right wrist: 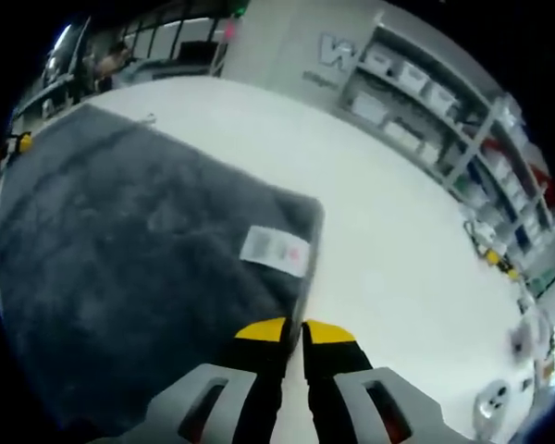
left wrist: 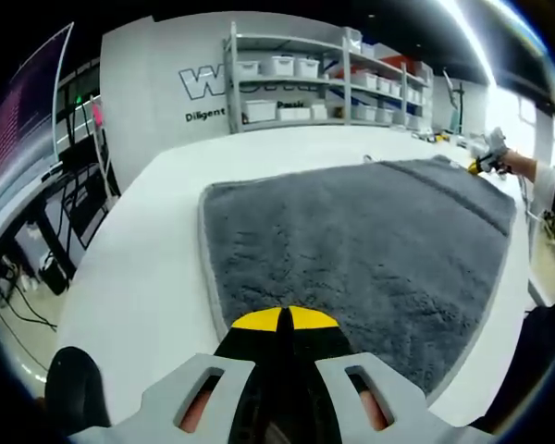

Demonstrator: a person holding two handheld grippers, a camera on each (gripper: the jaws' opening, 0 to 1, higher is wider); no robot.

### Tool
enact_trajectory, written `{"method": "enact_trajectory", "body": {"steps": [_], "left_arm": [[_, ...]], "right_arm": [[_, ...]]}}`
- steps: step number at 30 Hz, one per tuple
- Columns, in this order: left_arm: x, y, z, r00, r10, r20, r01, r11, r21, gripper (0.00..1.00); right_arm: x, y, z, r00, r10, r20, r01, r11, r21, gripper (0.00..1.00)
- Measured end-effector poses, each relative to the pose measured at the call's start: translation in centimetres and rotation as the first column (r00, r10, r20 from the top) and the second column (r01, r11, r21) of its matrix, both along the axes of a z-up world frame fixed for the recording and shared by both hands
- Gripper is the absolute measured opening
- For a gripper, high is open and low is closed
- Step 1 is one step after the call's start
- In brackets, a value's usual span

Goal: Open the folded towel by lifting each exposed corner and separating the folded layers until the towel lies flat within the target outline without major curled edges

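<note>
Already the fluffy grey microfibre towel (left wrist: 351,250) is spread nearly flat on the white tabletop (left wrist: 157,240). Its near edges are pinched by the left tool (left wrist: 284,322) and right tool (right wrist: 302,329), both clamped together, and only final smoothing seems left.

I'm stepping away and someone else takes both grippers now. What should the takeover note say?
Left gripper: jaws closed on the near edge of the grey plush towel.
Right gripper: jaws closed at the towel's edge beside its white care label; a grip is likely, not certain.
The towel lies spread on the white table.
Done: layers look opened, surface mostly flat.
Left: check corners for curl and fit to the outline, which I cannot make out.
</note>
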State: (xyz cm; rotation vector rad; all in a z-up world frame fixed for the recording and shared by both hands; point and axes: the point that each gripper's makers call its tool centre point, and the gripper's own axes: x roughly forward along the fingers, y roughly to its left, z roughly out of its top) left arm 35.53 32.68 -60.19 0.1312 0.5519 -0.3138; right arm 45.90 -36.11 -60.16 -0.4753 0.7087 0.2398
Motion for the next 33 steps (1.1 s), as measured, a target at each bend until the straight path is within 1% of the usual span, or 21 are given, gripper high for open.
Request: {"method": "enact_trajectory", "body": {"steps": [6, 11, 16, 20, 22, 25, 27, 29, 33], "left_arm": [[-0.1, 0.0, 0.0, 1.000, 0.000, 0.000, 0.000, 1.000, -0.004, 0.00], [0.0, 0.1, 0.0, 1.000, 0.001, 0.001, -0.001, 1.000, -0.008, 0.00], [-0.1, 0.1, 0.0, 1.000, 0.001, 0.001, -0.001, 1.000, -0.009, 0.00], [-0.1, 0.1, 0.0, 1.000, 0.001, -0.001, -0.001, 1.000, -0.013, 0.00], [-0.1, 0.1, 0.0, 1.000, 0.001, 0.000, -0.001, 1.000, -0.012, 0.00], [-0.1, 0.1, 0.0, 1.000, 0.002, 0.002, -0.002, 1.000, -0.007, 0.00], [-0.1, 0.1, 0.0, 1.000, 0.003, 0.003, -0.003, 1.000, -0.006, 0.00], [0.0, 0.1, 0.0, 1.000, 0.005, 0.001, -0.005, 1.000, -0.009, 0.00], [0.1, 0.2, 0.0, 1.000, 0.006, 0.001, -0.006, 1.000, -0.006, 0.00]], "right_arm": [[0.0, -0.2, 0.1, 1.000, -0.010, 0.006, 0.010, 1.000, 0.004, 0.04], [0.0, -0.2, 0.0, 1.000, -0.002, 0.019, 0.002, 1.000, -0.017, 0.03], [0.1, -0.3, -0.1, 0.999, -0.006, 0.036, 0.006, 1.000, -0.006, 0.03], [0.1, -0.3, 0.0, 0.999, -0.007, 0.050, 0.007, 1.000, -0.010, 0.05], [0.0, -0.5, 0.3, 0.998, -0.024, 0.059, 0.024, 1.000, -0.001, 0.06], [-0.2, -0.5, 0.8, 0.997, -0.027, 0.068, 0.027, 1.000, 0.002, 0.06], [-0.6, -0.6, 1.2, 0.997, -0.029, 0.070, 0.030, 1.000, -0.002, 0.05], [-1.1, -0.7, 1.4, 0.997, -0.040, 0.064, 0.038, 0.999, 0.035, 0.05], [-1.9, -0.9, 2.0, 0.995, -0.056, 0.077, 0.052, 0.997, 0.060, 0.04]]}}
